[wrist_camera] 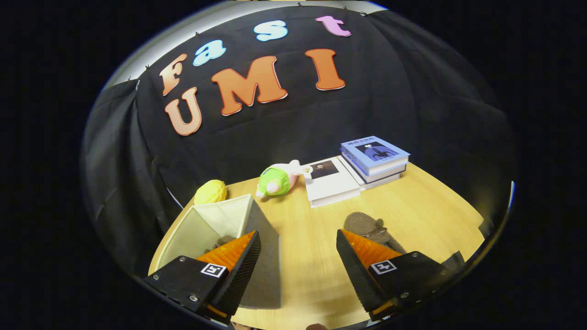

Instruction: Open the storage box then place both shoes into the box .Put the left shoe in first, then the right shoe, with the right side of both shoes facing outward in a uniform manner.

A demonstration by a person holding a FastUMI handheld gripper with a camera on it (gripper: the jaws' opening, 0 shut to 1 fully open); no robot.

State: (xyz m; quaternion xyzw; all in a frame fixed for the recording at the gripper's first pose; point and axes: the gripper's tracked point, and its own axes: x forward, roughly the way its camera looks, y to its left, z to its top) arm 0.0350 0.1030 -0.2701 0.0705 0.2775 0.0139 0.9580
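One shoe (pixel 367 228) lies beside the spread, empty hand-held gripper (pixel 298 256).

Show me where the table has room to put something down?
Bare wood lies between the open gripper jaws, up to the white book. More is right of the shoe, below the blue books. Crowded: around the box, lemon and plush toy.
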